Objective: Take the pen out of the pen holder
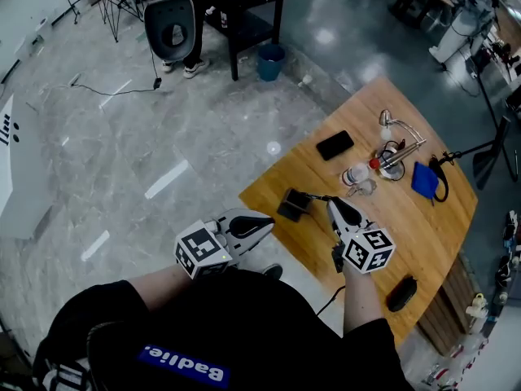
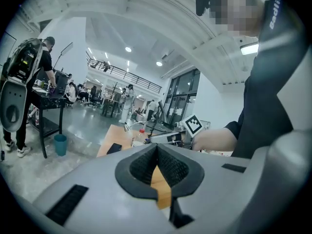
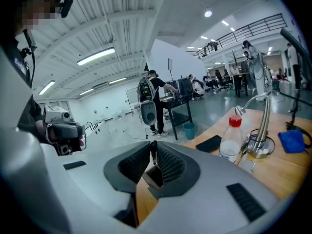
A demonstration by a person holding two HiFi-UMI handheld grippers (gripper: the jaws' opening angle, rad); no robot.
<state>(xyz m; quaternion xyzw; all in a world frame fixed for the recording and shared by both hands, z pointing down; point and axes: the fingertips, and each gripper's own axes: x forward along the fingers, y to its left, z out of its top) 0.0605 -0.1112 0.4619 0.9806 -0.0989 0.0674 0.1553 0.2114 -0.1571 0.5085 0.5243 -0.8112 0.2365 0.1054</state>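
Observation:
A small black pen holder (image 1: 291, 204) stands near the left edge of the wooden table (image 1: 423, 226). My right gripper (image 1: 329, 202) hovers just right of and above it, shut on a thin black pen (image 1: 312, 195) that points towards the holder. In the right gripper view the pen's dark end (image 3: 153, 152) sticks up between the nearly closed pads, with the holder (image 3: 155, 178) seen below through the gap. My left gripper (image 1: 271, 221) hangs off the table's left edge, shut and with nothing in it; its pads (image 2: 146, 165) meet at the tip.
On the table lie a black phone (image 1: 334, 145), a clear bottle with a red cap (image 1: 358, 173), a desk lamp (image 1: 399, 129), a blue cloth (image 1: 425, 179) and a black oval object (image 1: 401, 293). A blue bin (image 1: 271, 61) and a black side table stand on the floor beyond.

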